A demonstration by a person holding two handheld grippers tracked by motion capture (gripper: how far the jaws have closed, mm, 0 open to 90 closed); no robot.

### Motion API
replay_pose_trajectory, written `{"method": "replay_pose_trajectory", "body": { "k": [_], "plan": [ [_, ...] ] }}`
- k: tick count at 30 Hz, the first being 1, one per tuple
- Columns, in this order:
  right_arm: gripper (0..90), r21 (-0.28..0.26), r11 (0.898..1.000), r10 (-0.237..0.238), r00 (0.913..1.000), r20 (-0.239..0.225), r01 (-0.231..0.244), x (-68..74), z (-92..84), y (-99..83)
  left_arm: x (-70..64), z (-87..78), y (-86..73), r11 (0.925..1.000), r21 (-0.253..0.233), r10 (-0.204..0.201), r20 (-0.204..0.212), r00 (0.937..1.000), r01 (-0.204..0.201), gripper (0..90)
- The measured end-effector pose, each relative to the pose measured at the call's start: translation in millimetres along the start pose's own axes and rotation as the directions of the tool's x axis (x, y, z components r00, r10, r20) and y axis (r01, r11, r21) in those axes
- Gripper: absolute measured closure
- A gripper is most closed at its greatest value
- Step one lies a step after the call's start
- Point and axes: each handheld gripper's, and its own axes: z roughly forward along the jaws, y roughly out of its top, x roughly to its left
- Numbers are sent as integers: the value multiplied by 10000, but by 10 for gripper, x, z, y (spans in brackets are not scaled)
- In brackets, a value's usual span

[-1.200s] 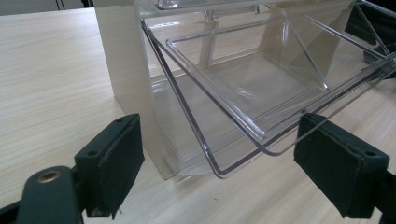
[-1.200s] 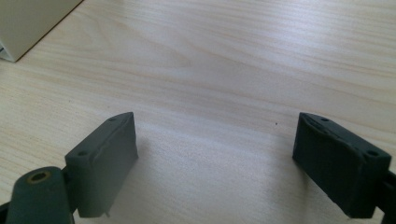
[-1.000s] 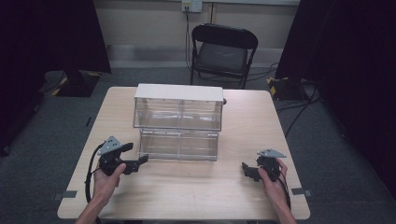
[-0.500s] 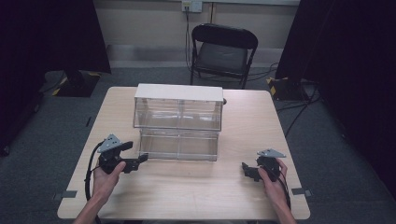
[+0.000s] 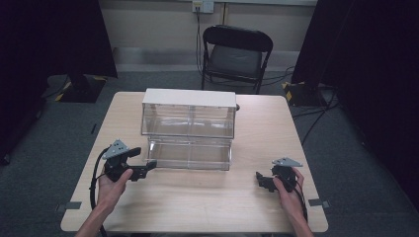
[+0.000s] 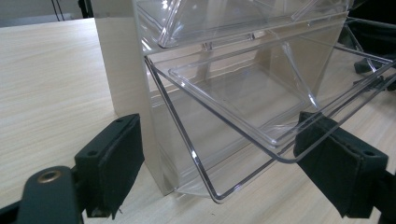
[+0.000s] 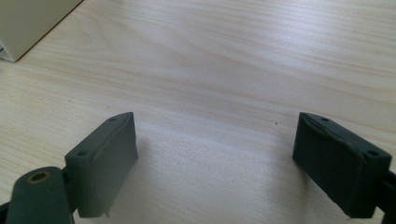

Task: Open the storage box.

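No legible text, label, brand or no. is to be made out anywhere. Nothing is printed on the clear bin cabinet (image 5: 188, 129) or the tabletop (image 5: 276, 128).

The high view looks forward and down from above the person's side of the table (image 5: 197, 207), far enough back to take in the whole top, the clear bin (image 5: 188, 129) at its middle and a chair (image 5: 236, 55) beyond it. The left gripper view sits low, just beside the bin's (image 6: 233, 107) near left corner, and looks along its own jaws at the tilted lower drawer from very close. The right gripper view sits low over the tabletop (image 7: 233, 70) to the right of the bin, facing down at bare wood, with only a corner of the bin (image 7: 32, 23) at its upper left. All three views share the bin and the tabletop around it.
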Motion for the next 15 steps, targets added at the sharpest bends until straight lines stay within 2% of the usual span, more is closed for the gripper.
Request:
{"method": "replay_pose_trajectory", "body": {
  "k": [4,15],
  "plan": [
    [130,0,10000,0,10000,2,0,0,0,0,8,-7,37,9999,-14,120,-46,9999,-120,157],
    [130,0,10000,2,10000,1,-2,0,0,0,13,11,72,9999,-68,80,-28,10000,-81,157]
  ]
}}
